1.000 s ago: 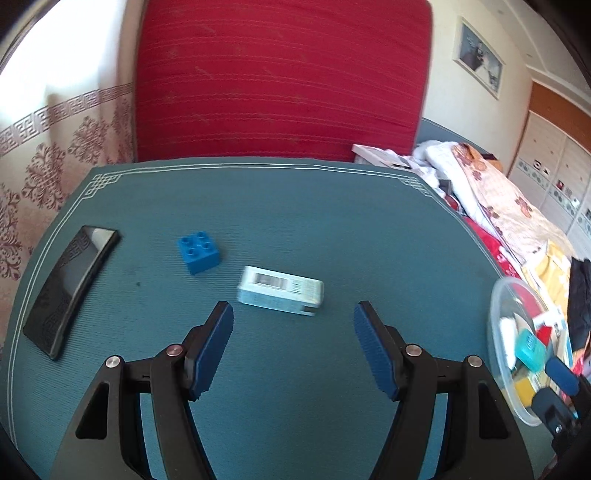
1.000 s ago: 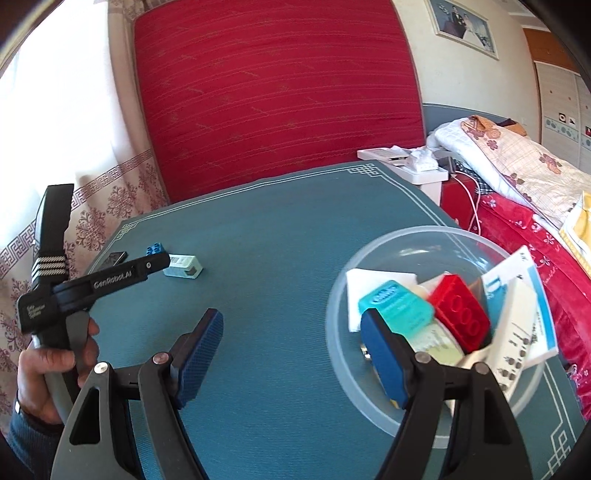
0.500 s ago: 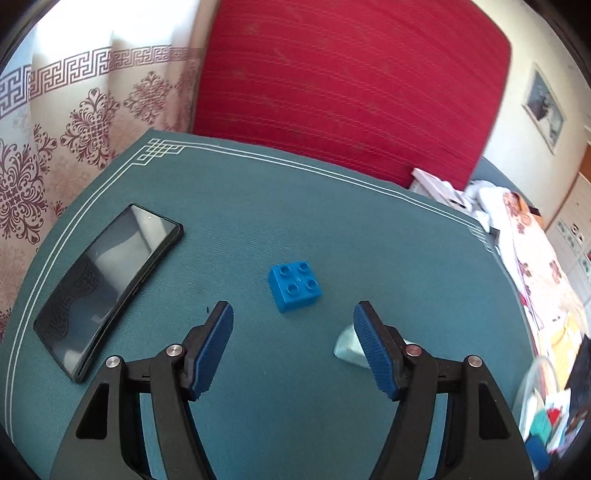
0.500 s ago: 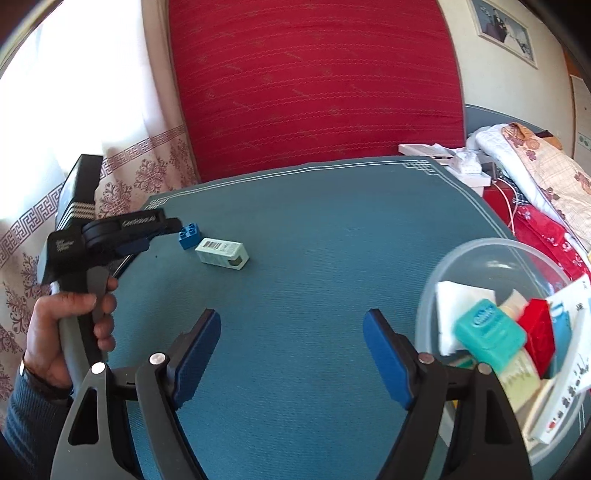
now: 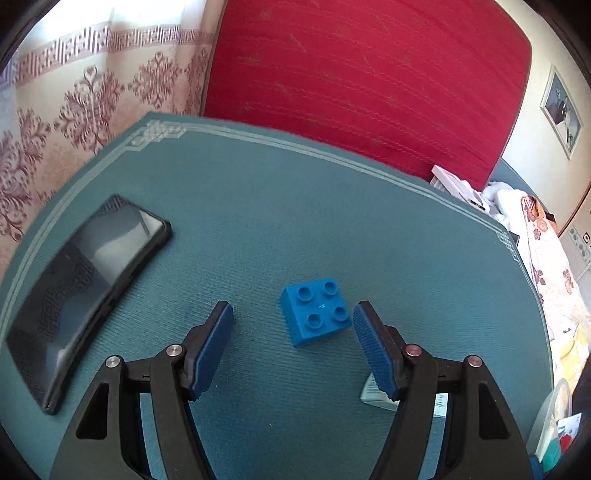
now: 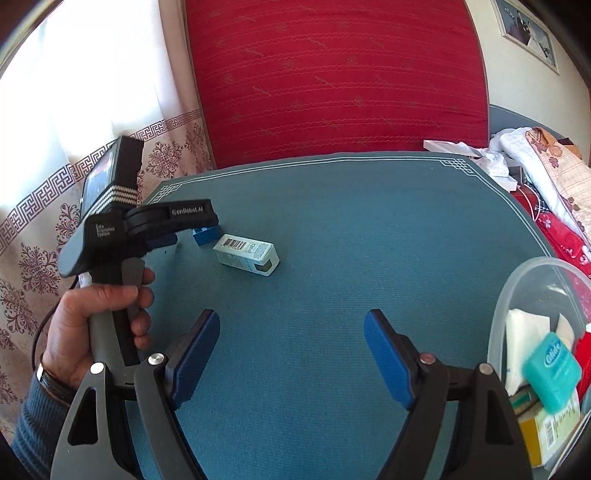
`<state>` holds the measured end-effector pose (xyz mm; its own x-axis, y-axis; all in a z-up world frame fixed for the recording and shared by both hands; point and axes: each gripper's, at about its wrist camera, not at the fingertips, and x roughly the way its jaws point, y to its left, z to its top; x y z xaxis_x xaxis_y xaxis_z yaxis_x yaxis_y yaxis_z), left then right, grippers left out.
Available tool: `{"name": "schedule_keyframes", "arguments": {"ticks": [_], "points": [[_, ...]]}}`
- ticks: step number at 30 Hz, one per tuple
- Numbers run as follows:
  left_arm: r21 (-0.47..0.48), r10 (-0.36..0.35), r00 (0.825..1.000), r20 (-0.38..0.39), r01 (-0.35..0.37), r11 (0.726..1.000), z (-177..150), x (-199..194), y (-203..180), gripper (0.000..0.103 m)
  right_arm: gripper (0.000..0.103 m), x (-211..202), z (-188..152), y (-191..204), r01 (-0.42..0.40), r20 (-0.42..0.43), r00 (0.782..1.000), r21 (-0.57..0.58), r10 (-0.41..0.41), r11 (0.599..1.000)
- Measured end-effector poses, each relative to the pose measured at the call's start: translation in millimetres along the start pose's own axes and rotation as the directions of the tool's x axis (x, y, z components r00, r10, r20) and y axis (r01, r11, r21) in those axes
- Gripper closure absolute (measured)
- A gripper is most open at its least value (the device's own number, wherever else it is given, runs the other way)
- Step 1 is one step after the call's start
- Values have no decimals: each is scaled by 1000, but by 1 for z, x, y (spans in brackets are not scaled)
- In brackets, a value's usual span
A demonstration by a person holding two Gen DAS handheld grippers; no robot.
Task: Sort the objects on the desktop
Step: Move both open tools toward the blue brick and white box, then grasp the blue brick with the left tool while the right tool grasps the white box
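A teal mat [image 6: 332, 206] with a pale line border covered the table, and behind it stood a big red quilted panel [image 6: 332, 74]. To the left hung a cream curtain [image 5: 74, 92] with maroon patterns, bright with daylight. On the right a framed picture [image 6: 526, 31] hung on the pale wall [image 5: 535, 122] above a bed [image 6: 554, 173] heaped with floral bedding.

Left gripper [image 5: 291, 325] closes in on the blue brick [image 5: 314, 315]

The brick now sits between its parted pads — untouched, it seems; the white box [image 5: 376, 395] slips behind the right pad, and the clear bowl [image 6: 524, 295] drifts to the right view's edge.
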<state>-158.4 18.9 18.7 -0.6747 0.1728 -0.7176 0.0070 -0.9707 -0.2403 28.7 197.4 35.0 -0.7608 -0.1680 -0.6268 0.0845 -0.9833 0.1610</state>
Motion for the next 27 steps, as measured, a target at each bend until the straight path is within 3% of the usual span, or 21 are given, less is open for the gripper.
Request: {"name": "schedule_keyframes", "arguments": {"ticks": [9, 20, 24, 27], "points": [[87, 7, 1000, 27, -9, 996, -1, 5, -8, 32, 19, 16, 9, -2, -12, -2, 1000, 3, 12, 1000], [70, -24, 999, 31, 22, 997, 0, 3, 2, 32, 19, 35, 14, 8, -26, -15, 1000, -30, 25, 999], [68, 0, 999, 32, -2, 998, 0, 2, 4, 57, 19, 42, 19, 15, -30, -13, 999, -48, 29, 998], [51, -26, 999, 26, 24, 998, 2, 1, 11, 59, 19, 46, 22, 19, -35, -14, 999, -55, 34, 998]]}}
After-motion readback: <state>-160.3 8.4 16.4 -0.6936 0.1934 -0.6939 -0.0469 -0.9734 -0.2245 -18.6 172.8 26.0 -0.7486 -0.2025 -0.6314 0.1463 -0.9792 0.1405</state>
